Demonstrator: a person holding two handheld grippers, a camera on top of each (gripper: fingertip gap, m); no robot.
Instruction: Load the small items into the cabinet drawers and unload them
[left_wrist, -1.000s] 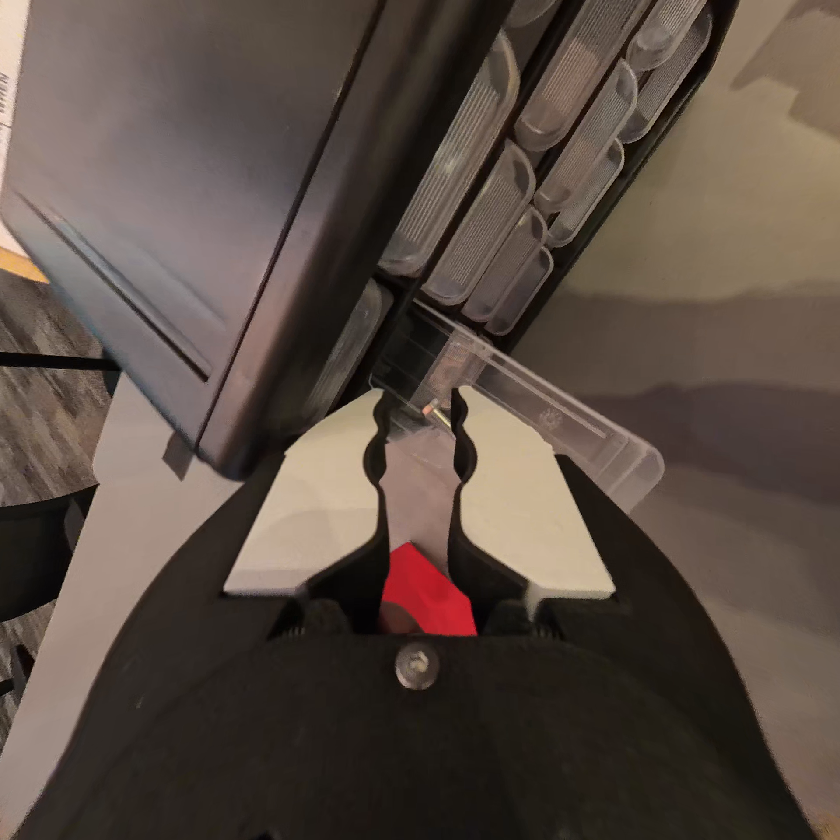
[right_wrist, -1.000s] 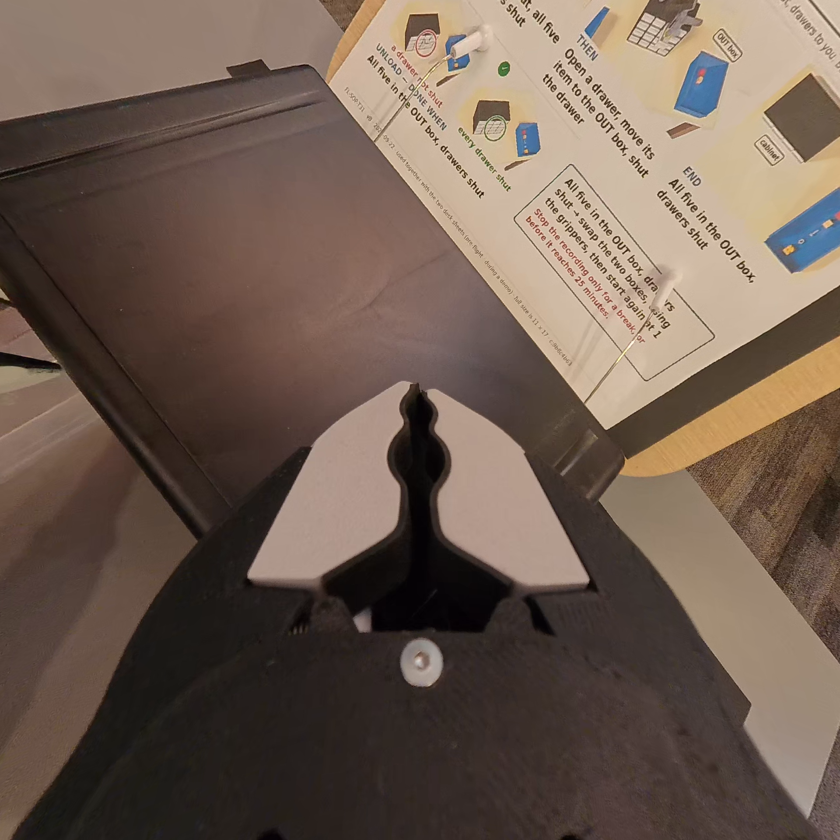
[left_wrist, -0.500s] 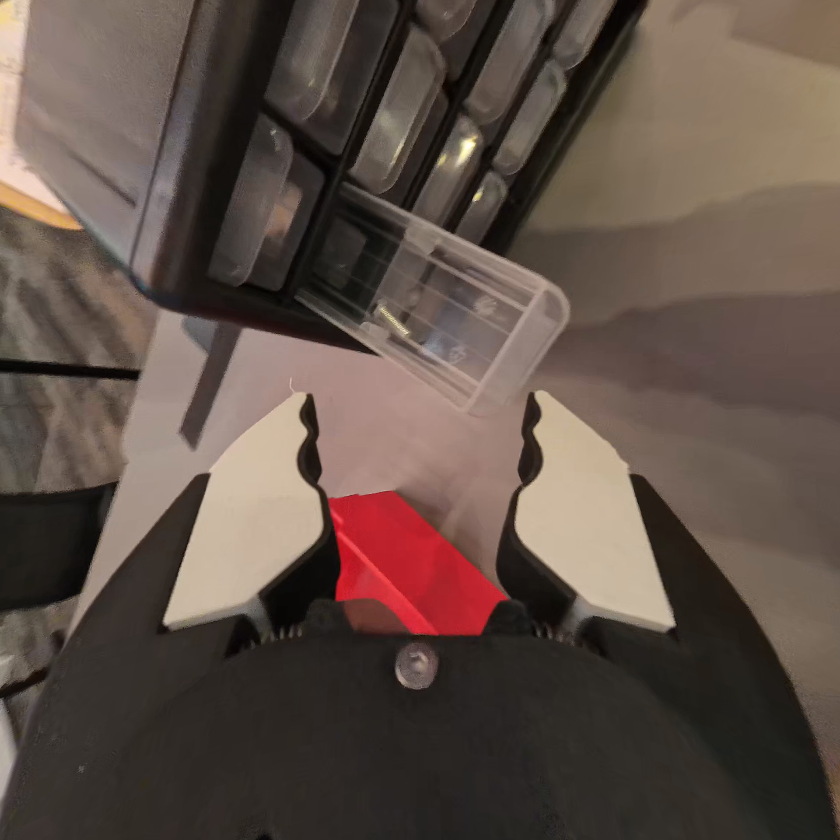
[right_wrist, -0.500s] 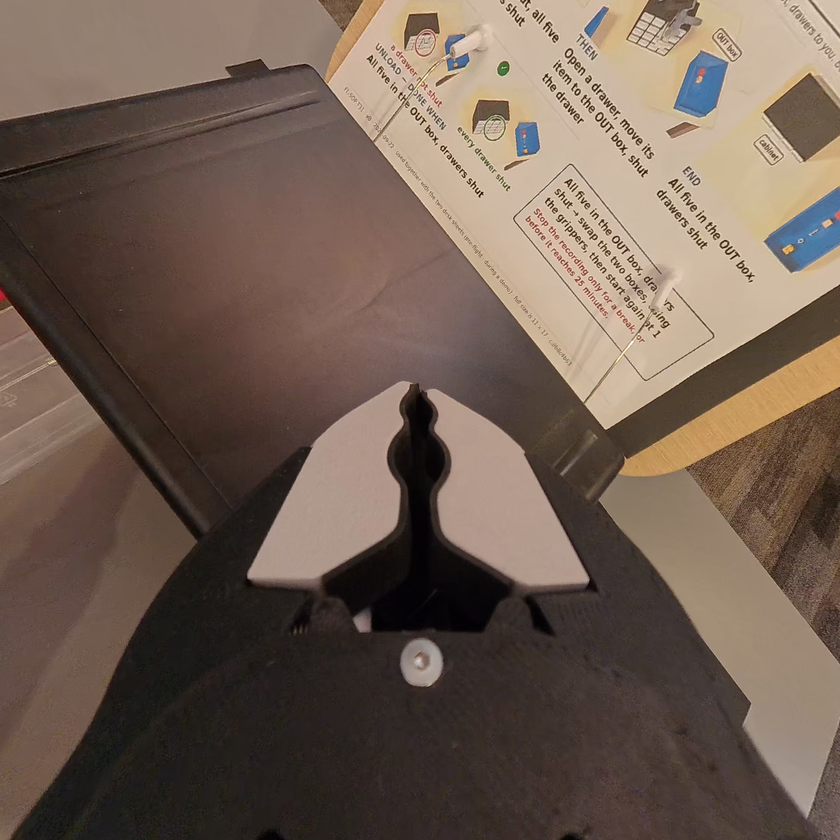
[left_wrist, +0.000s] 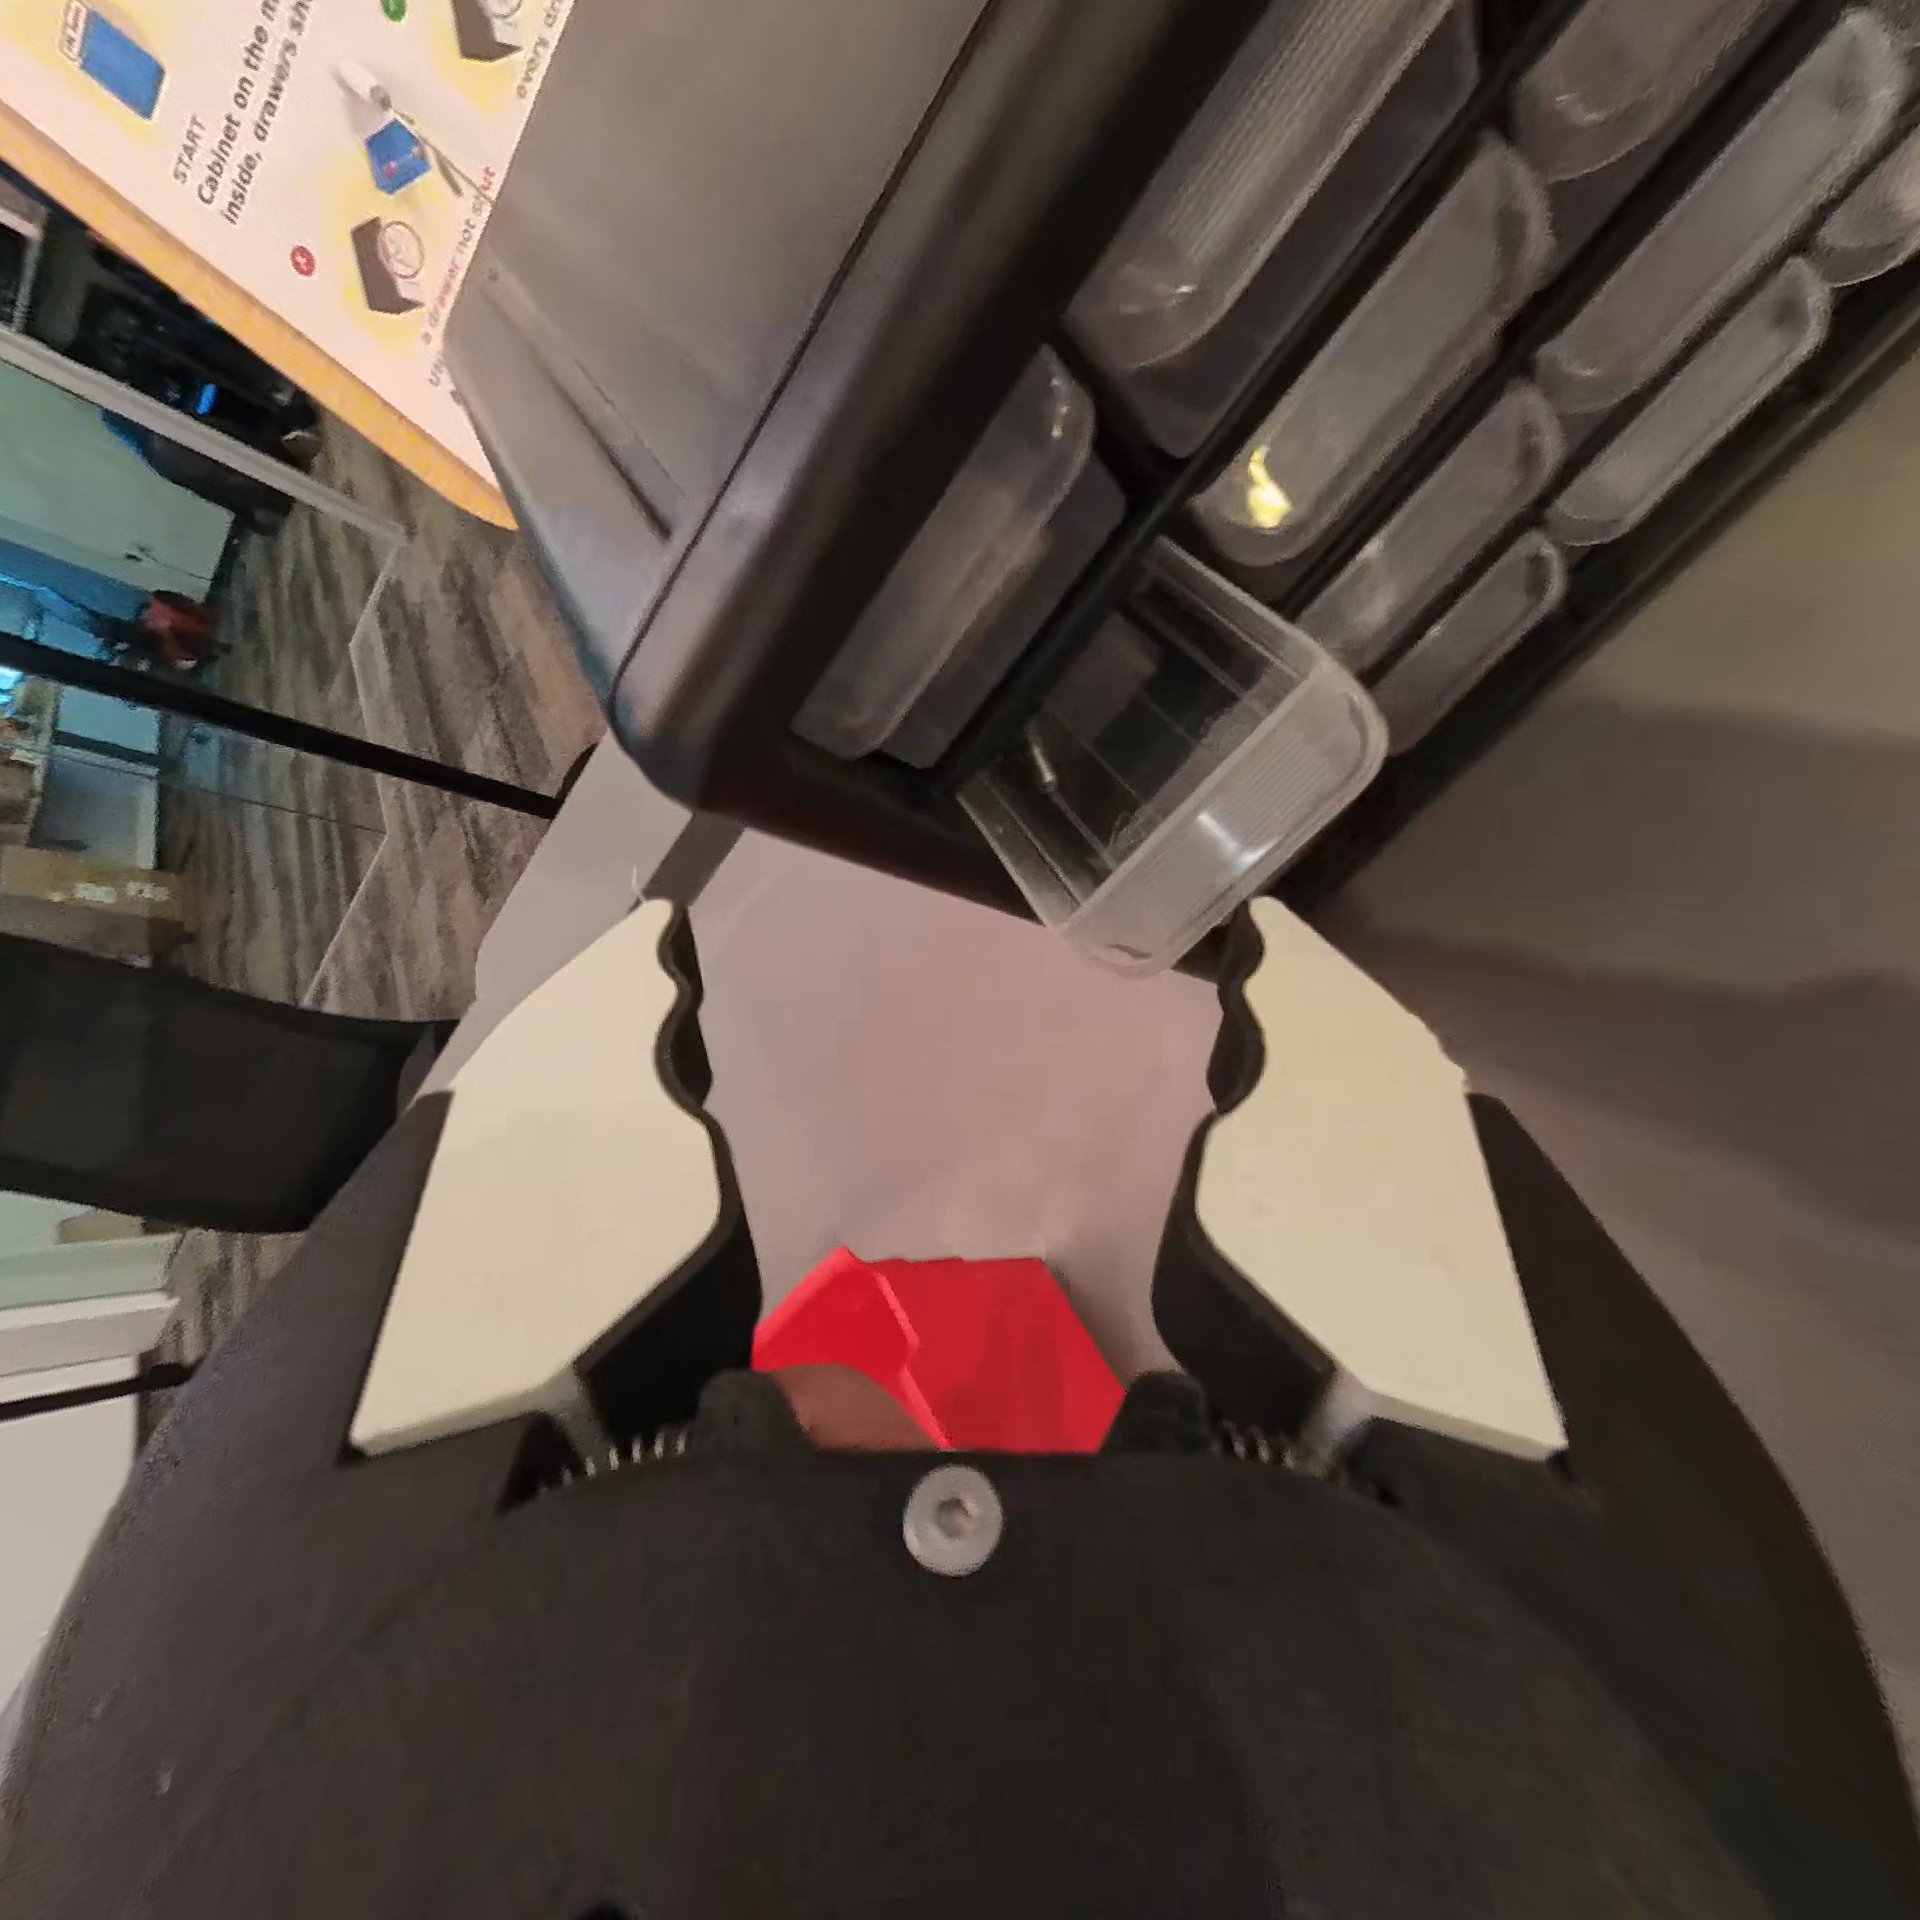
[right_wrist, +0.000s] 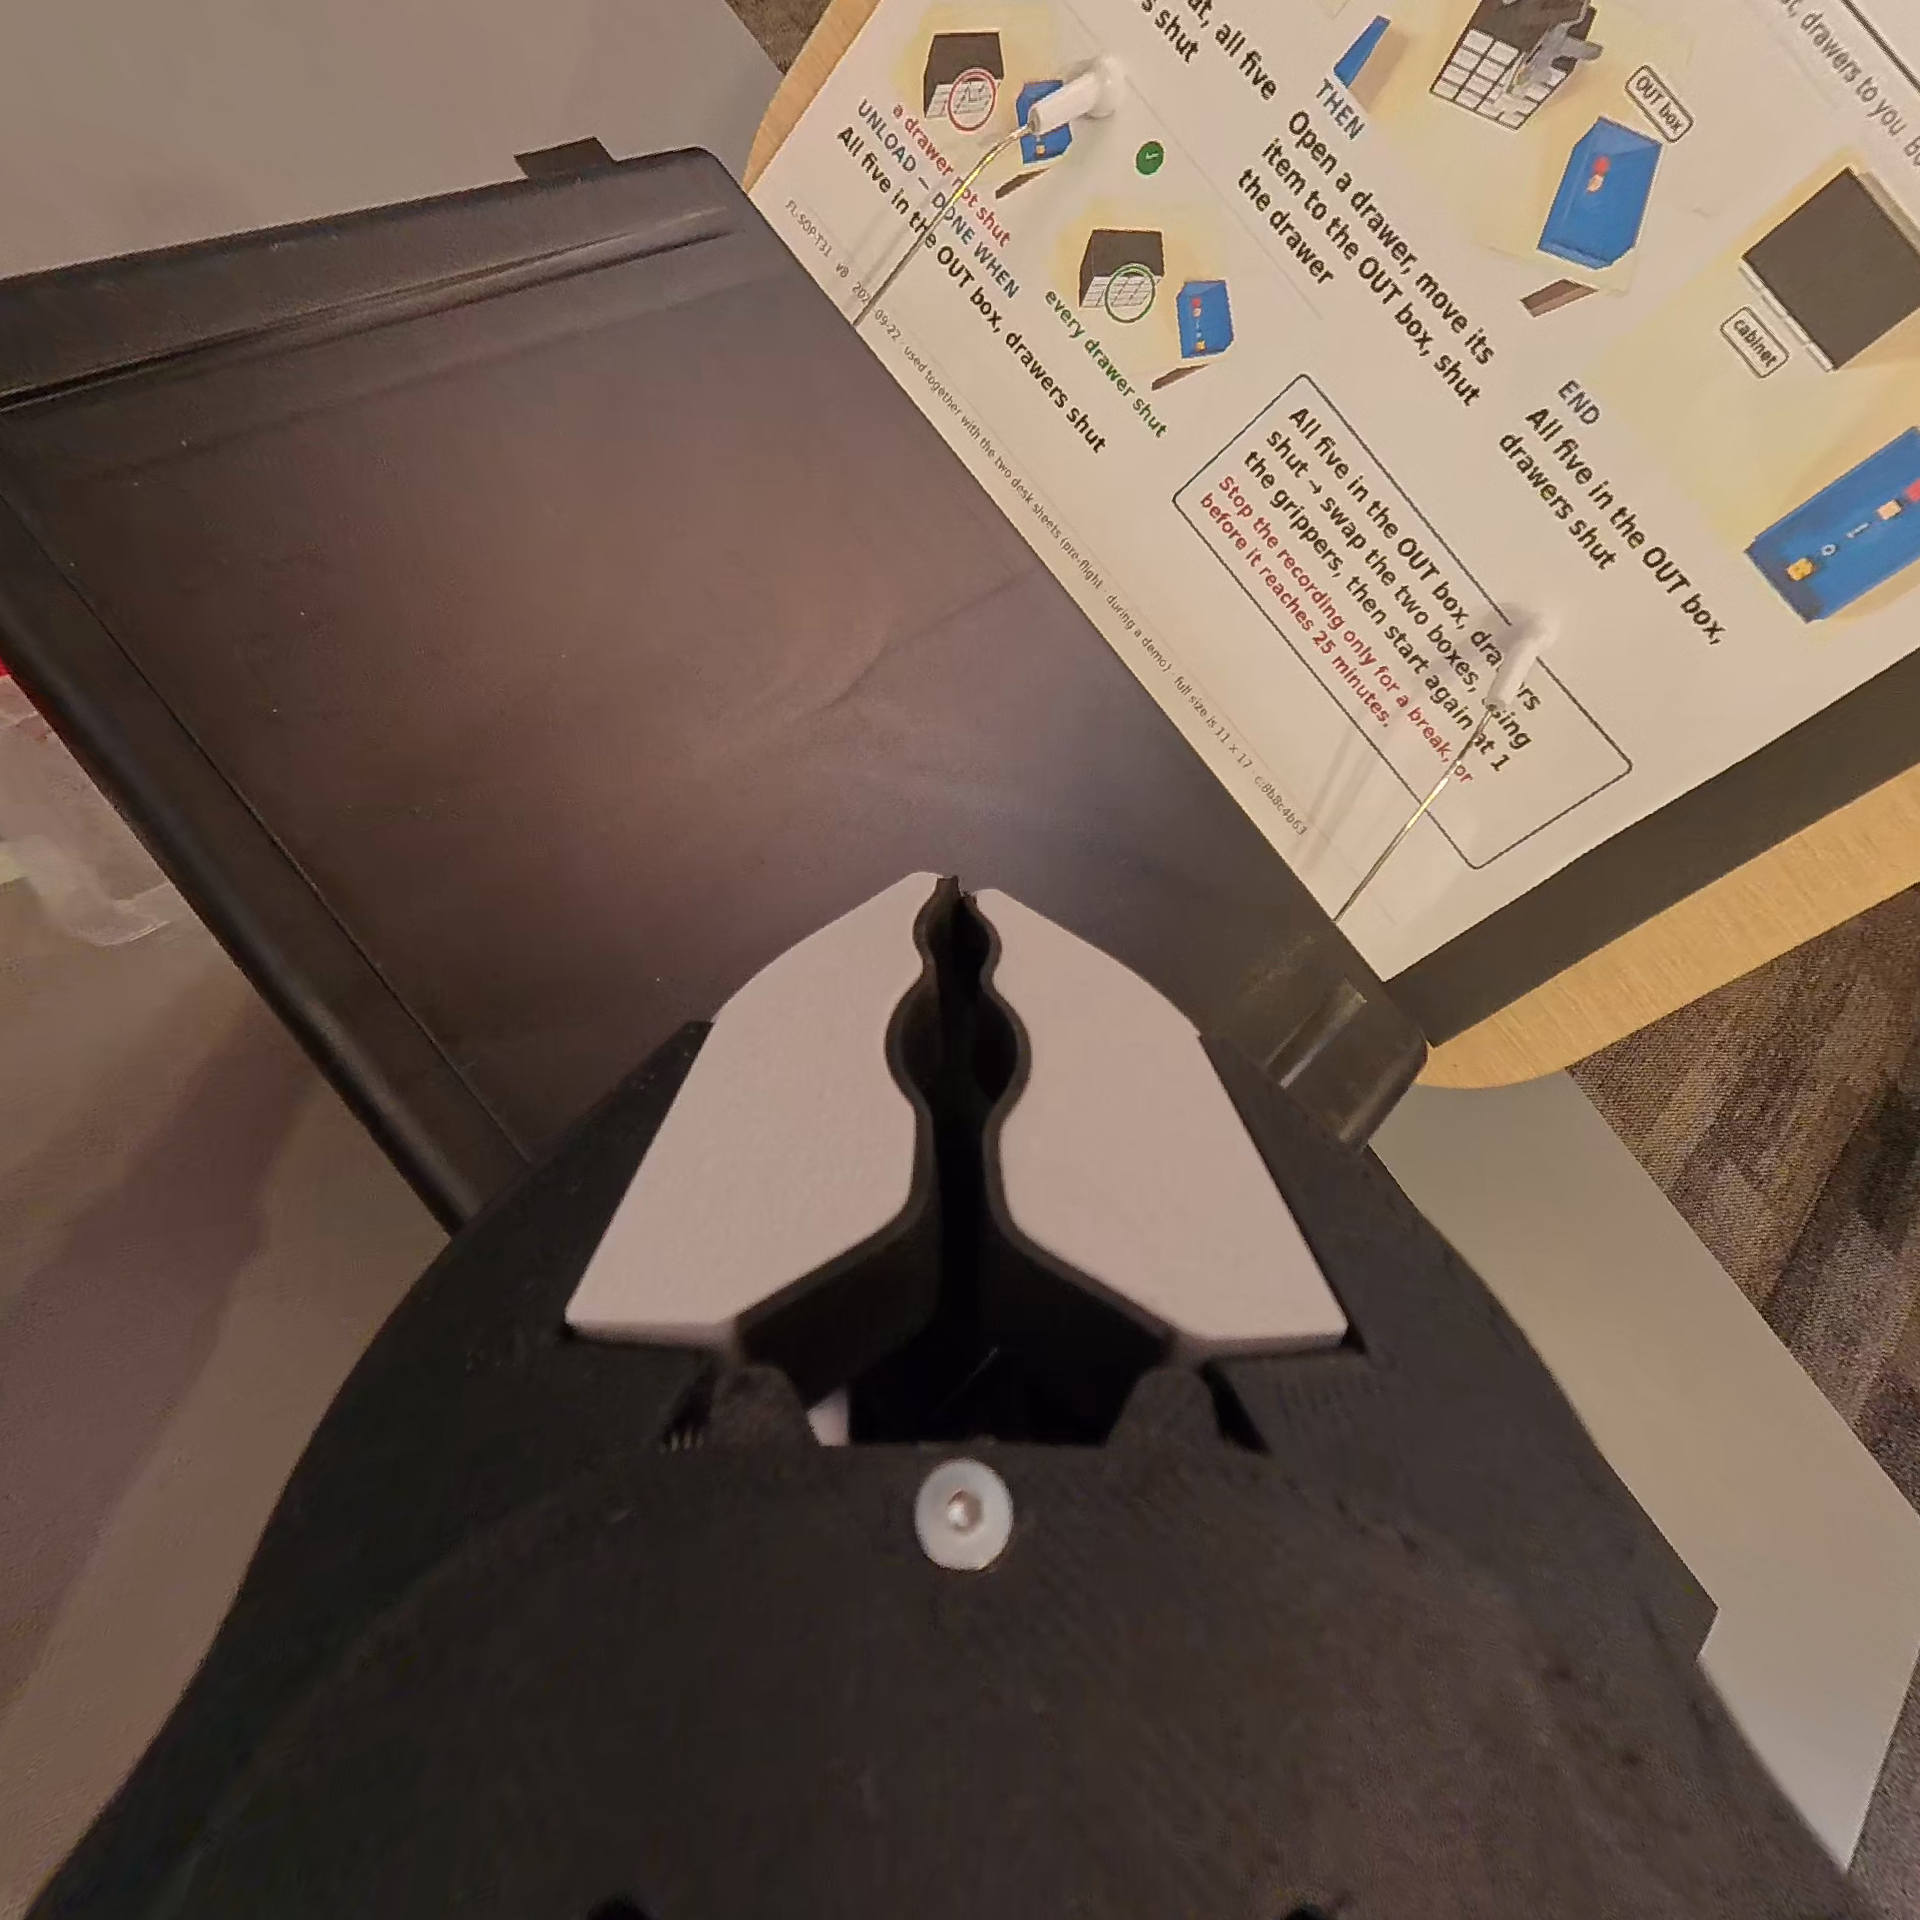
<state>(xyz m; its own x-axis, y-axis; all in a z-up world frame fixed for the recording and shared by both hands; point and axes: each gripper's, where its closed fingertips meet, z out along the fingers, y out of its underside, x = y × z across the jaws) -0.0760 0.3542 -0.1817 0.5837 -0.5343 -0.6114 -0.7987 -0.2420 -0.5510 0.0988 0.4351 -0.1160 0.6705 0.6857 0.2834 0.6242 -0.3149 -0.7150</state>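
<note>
Drawers of clear ribbed plastic fill the front of the black plastic cabinet, which stands on the pale grey tabletop. One clear plastic drawer, in the row nearest the tabletop and second from the cabinet's corner, is pulled partway out while its neighbours sit flush. A small, thin metal item lies inside it near the back; its exact kind is too small to tell. The left gripper hangs just in front of this drawer with its white, black-edged jaws spread wide and nothing between them; the drawer's rounded front lies just beside the tip of one jaw, and whether they touch cannot be told. Low between the jaws, close to the gripper body, a bright red box shows on the tabletop.

In the right wrist view, the right gripper is over the cabinet's smooth dark top panel, with its jaws closed together, tips meeting and nothing held. Whether it presses on the panel cannot be told. Beyond the cabinet lies a printed white instruction sheet with coloured diagrams, resting on a light wooden board. Two thin wire pins with white heads lie on the sheet. Grey patterned carpet shows past the table edge.
</note>
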